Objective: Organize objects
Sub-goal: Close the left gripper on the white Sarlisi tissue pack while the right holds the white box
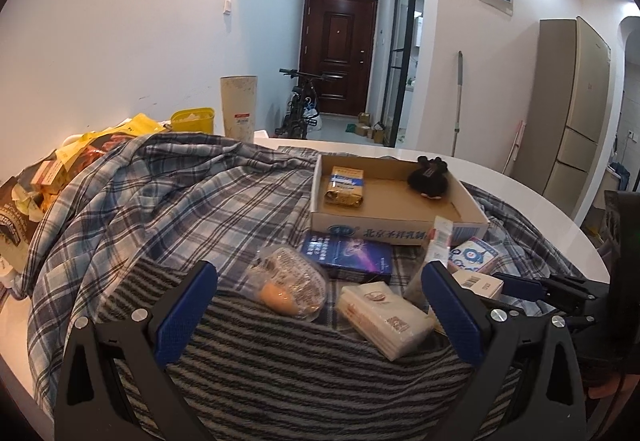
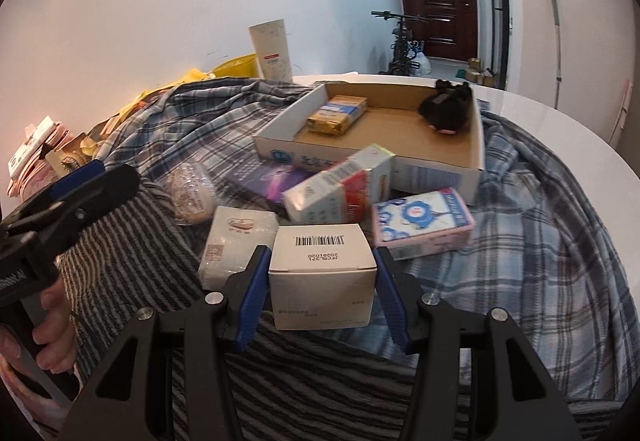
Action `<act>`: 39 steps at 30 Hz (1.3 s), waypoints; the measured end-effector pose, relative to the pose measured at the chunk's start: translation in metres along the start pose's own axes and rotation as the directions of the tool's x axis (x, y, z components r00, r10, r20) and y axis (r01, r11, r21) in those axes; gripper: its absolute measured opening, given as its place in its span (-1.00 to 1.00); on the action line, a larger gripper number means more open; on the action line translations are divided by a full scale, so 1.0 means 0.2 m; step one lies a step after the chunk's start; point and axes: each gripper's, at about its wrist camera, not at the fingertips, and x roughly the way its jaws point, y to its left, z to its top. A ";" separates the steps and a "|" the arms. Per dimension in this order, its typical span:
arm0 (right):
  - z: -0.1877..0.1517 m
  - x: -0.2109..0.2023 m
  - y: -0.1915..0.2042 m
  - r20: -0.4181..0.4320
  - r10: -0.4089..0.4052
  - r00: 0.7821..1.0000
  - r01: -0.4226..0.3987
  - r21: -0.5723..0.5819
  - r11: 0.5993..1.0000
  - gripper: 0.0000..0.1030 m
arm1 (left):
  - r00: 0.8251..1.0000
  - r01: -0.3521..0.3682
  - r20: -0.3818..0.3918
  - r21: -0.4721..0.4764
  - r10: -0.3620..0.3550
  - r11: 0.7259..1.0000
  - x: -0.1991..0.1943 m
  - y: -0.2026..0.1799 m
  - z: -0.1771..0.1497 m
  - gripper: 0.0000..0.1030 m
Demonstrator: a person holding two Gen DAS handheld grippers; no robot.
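A cardboard tray point(image 1: 400, 227) point(image 2: 478, 145) lies on checked cloth and holds a gold packet point(image 1: 345, 185) point(image 2: 337, 114) and a black plush toy point(image 1: 430, 177) point(image 2: 446, 109). In front of it lie a dark blue box point(image 1: 347, 253), a bagged bun point(image 1: 288, 283), a white tissue pack point(image 1: 384, 315) point(image 2: 236, 237), a pink-blue packet point(image 2: 422, 221) and a red-white carton point(image 2: 340, 189). My right gripper point(image 2: 322, 259) is shut on a white barcode box point(image 2: 322, 265) point(image 1: 478, 283). My left gripper point(image 1: 320, 273) is open and empty above the bun and tissue pack.
A striped cloth point(image 1: 280, 361) and plaid shirt point(image 1: 160, 193) cover the round white table point(image 1: 540, 193). Snack bags point(image 1: 48, 177), a yellow tub point(image 1: 194, 119) and a tall beige cup point(image 1: 239, 107) stand at the back left. A fridge point(image 1: 576, 101) stands right.
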 end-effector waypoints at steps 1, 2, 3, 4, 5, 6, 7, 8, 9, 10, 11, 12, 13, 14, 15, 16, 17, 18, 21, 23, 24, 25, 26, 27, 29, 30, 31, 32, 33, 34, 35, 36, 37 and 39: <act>0.00 0.00 0.01 0.001 0.001 1.000 -0.001 -0.002 1.000 -0.01 | 1.000 0.001 0.000 -0.005 -0.001 1.000 0.00 0.01 0.00 1.00; 0.00 0.00 0.02 0.002 0.003 1.000 -0.003 -0.002 1.000 -0.01 | 1.000 0.003 0.001 -0.012 -0.003 1.000 -0.01 0.02 0.00 1.00; 0.00 0.00 0.03 0.002 0.009 1.000 -0.009 -0.001 1.000 -0.01 | 1.000 0.005 0.002 -0.016 -0.005 1.000 -0.01 0.03 0.01 1.00; 0.00 0.00 0.04 0.001 0.017 1.000 -0.017 0.002 1.000 -0.01 | 1.000 0.007 0.003 -0.020 -0.007 1.000 -0.01 0.04 0.01 1.00; 0.01 0.00 0.04 -0.001 0.029 1.000 -0.029 0.006 1.000 -0.01 | 1.000 0.010 0.003 -0.026 -0.010 1.000 -0.01 0.05 0.01 1.00; 0.01 0.00 0.05 -0.003 0.040 0.999 -0.040 0.008 0.999 -0.01 | 1.000 0.012 0.004 -0.030 -0.012 0.999 -0.01 0.05 0.01 1.00; 0.01 -0.01 0.08 -0.007 0.061 0.998 -0.061 0.008 0.998 -0.01 | 1.000 0.014 0.004 -0.033 -0.014 0.999 -0.01 0.06 0.01 1.00; 0.01 -0.01 0.08 -0.007 0.061 0.998 -0.061 0.008 0.998 -0.01 | 1.000 0.016 0.004 -0.035 -0.016 0.999 -0.02 0.06 0.01 1.00; 0.01 -0.01 0.09 -0.007 0.073 0.997 -0.073 0.007 0.997 -0.01 | 1.000 0.018 0.002 -0.035 -0.018 0.999 -0.02 0.06 0.01 1.00; 0.01 -0.01 0.11 -0.007 0.087 0.996 -0.087 0.004 0.996 -0.01 | 1.000 0.019 0.001 -0.033 -0.018 0.999 -0.02 0.06 0.01 1.00; 0.01 -0.01 0.13 -0.005 0.099 0.995 -0.099 0.002 0.995 -0.01 | 1.000 0.019 0.001 -0.031 -0.019 0.999 -0.02 0.06 0.01 1.00; 0.01 -0.02 0.14 -0.003 0.115 0.993 -0.115 0.000 0.993 -0.01 | 1.000 0.019 -0.001 -0.027 -0.019 0.999 -0.02 0.06 0.00 1.00; 0.01 -0.02 0.16 -0.004 0.131 0.991 -0.131 -0.003 0.991 -0.01 | 1.000 0.021 -0.002 -0.023 -0.021 1.000 -0.02 0.05 0.00 1.00; 0.02 -0.03 0.17 -0.005 0.141 0.990 -0.141 -0.009 0.990 -0.01 | 1.000 0.026 -0.006 -0.011 -0.026 1.000 -0.01 0.05 0.00 1.00; 0.02 -0.07 0.17 0.017 0.132 0.991 -0.132 -0.012 0.991 -0.01 | 0.999 0.031 -0.010 0.000 -0.031 1.000 -0.01 0.04 0.00 1.00; 0.02 -0.07 0.17 0.017 0.132 0.991 -0.132 -0.012 0.991 -0.01 | 0.999 0.035 -0.014 0.014 -0.035 0.999 -0.01 0.03 0.00 1.00; 0.02 -0.09 0.15 0.033 0.115 0.993 -0.115 -0.009 0.993 -0.01 | 0.999 0.038 -0.021 0.037 -0.037 0.999 0.00 0.01 -0.01 1.00; 0.03 -0.11 0.13 0.045 0.095 0.994 -0.094 -0.006 0.996 -0.01 | 0.999 0.042 -0.029 0.057 -0.040 0.998 0.01 -0.01 -0.01 1.00; 0.03 -0.13 0.04 0.063 0.028 0.998 -0.029 0.023 0.999 -0.01 | 0.994 0.079 -0.086 0.144 -0.067 0.986 0.06 -0.09 -0.03 1.00; 0.03 -0.14 -0.03 0.059 0.001 0.998 -0.004 0.054 0.999 -0.01 | 0.988 0.106 -0.128 0.201 -0.081 0.974 0.10 -0.16 -0.04 1.00; 0.02 -0.14 -0.06 0.060 -0.010 0.998 0.005 0.070 0.998 -0.01 | 0.986 0.113 -0.144 0.218 -0.083 0.969 0.12 -0.18 -0.05 1.00; 0.02 -0.15 -0.08 0.062 -0.018 0.998 0.013 0.081 0.997 -0.01 | 0.983 0.119 -0.163 0.236 -0.081 0.964 0.14 -0.20 -0.06 1.00; 0.02 -0.16 -0.11 0.065 -0.028 0.997 0.022 0.090 0.996 -0.01 | 0.979 0.123 -0.191 0.252 -0.075 0.960 0.18 -0.23 -0.06 1.00; 0.02 -0.17 -0.13 0.069 -0.035 0.997 0.029 0.096 0.995 -0.01 | 0.975 0.124 -0.212 0.255 -0.070 0.959 0.21 -0.23 -0.06 1.00; 0.02 -0.18 -0.16 0.079 -0.050 0.996 0.042 0.107 0.993 -0.01 | 0.959 0.137 -0.274 0.234 -0.070 0.963 0.29 -0.23 -0.06 1.00; 0.01 -0.18 -0.17 0.083 -0.053 0.995 0.044 0.112 0.993 -0.01 | 0.951 0.151 -0.299 0.216 -0.082 0.965 0.32 -0.22 -0.05 1.00; 0.01 -0.18 -0.18 0.086 -0.053 0.995 0.043 0.119 0.992 -0.01 | 0.941 0.166 -0.324 0.194 -0.096 0.967 0.35 -0.21 -0.05 0.99; 0.01 -0.19 -0.19 0.088 -0.051 0.995 0.040 0.124 0.992 -0.01 | 0.929 0.180 -0.352 0.167 -0.112 0.969 0.38 -0.19 -0.05 0.96; 0.00 -0.19 -0.20 0.090 -0.050 0.995 0.038 0.130 0.991 -0.01 | 0.919 0.188 -0.376 0.139 -0.124 0.972 0.41 -0.17 -0.05 0.85; 0.00 -0.19 -0.20 0.090 -0.050 0.995 0.038 0.130 0.991 -0.01 | 0.912 0.186 -0.392 0.126 -0.124 0.974 0.43 -0.16 -0.05 0.79; 0.00 -0.19 -0.21 0.090 -0.050 0.995 0.037 0.133 0.990 -0.01 | 0.907 0.179 -0.405 0.119 -0.117 0.977 0.45 -0.15 -0.05 0.79; 0.00 -0.19 -0.22 0.091 -0.050 0.995 0.037 0.136 0.990 -0.01 | 0.904 0.168 -0.414 0.117 -0.106 0.979 0.46 -0.14 -0.05 0.79; -0.01 -0.18 -0.24 0.089 -0.048 0.995 0.035 0.141 0.989 -0.01 | 0.903 0.160 -0.419 0.116 -0.098 0.980 0.47 -0.14 -0.05 0.79; -0.01 -0.18 -0.24 0.091 -0.045 0.995 0.032 0.143 0.989 -0.01 | 0.896 0.165 -0.432 0.102 -0.105 0.981 0.49 -0.12 -0.06 0.79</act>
